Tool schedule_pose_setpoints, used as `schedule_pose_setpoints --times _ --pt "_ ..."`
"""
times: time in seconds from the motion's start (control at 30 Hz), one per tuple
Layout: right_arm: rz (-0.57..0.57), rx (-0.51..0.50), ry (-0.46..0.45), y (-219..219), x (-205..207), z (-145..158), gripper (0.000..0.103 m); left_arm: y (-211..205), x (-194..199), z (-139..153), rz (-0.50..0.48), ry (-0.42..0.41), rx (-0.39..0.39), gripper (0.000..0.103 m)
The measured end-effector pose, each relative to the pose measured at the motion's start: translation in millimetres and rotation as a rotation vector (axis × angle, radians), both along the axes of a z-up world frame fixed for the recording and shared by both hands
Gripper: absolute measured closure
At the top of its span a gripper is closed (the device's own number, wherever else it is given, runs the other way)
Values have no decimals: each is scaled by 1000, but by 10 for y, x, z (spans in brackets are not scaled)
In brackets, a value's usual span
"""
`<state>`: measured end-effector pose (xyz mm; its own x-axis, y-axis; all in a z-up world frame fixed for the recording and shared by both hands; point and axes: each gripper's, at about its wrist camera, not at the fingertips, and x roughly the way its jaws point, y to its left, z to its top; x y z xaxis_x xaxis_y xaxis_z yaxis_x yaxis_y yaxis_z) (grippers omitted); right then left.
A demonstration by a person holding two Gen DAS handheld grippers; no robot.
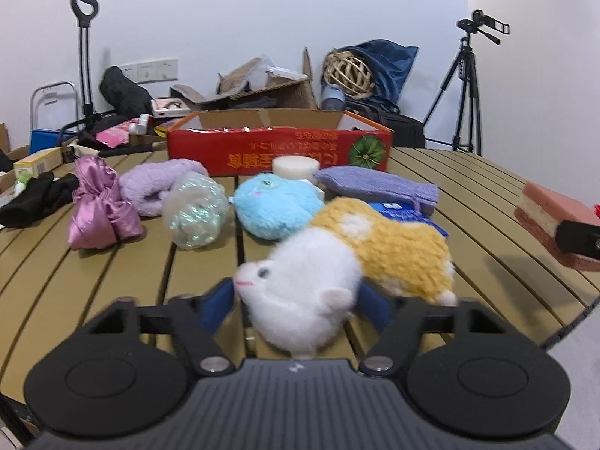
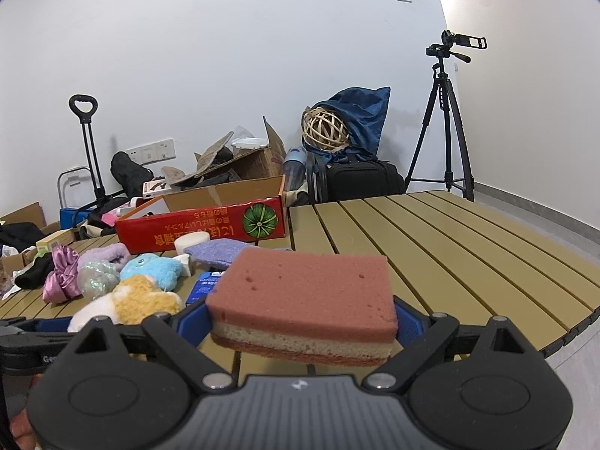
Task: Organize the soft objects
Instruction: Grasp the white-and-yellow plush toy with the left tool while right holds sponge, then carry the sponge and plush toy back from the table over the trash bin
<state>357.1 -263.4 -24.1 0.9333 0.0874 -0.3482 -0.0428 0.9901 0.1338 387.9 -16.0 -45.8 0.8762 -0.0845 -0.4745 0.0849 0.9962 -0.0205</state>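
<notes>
Two grippers are at work over a slatted tan table point(image 2: 431, 247). The left gripper point(image 1: 296, 302) has its blue pads set against either side of the white head of a plush toy point(image 1: 311, 292), whose yellow knitted body trails away toward the middle of the table; the fur bulges between the pads, so the jaws stand roughly half open, closed on the toy. The right gripper point(image 2: 302, 322) clamps one layered sponge point(image 2: 303, 300), pink on top and bottom with a cream band between, held off the slats with both pads pressed to its short ends.

Still loose on the table are seven soft things: one blue plush point(image 1: 275, 204), one lilac fluffy bundle point(image 1: 157, 183), one iridescent mesh ball point(image 1: 197, 213), one shiny pink satin bundle point(image 1: 99, 206), one flat purple cloth point(image 1: 375, 183), one black cloth point(image 1: 33, 198) near the left edge, and one white round pad point(image 1: 295, 167). A blue packet point(image 2: 204, 287) lies partly under the yellow knit.

One red carton point(image 1: 279, 150), open at the top, stands along the far edge, just behind the cluster. All the loose items crowd the left and middle; the right half of the table is bare slats out to its curved rim. Beyond that rim stands one tripod with a camera point(image 2: 446, 120)
</notes>
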Motion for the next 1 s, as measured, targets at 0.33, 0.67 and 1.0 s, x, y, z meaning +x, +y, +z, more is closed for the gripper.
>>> schedule_pose_setpoints --times 0.33,0.67,1.0 --pt "11 -4 1 27 -10 -13 8 -56 -143 23 7 -63 36 42" --pt "23 -9 3 52 -21 -23 8 25 -277 188 27 -125 -3 42" --pt "61 -19 -7 123 -92 1 8 101 -560 277 37 -157 8 42"
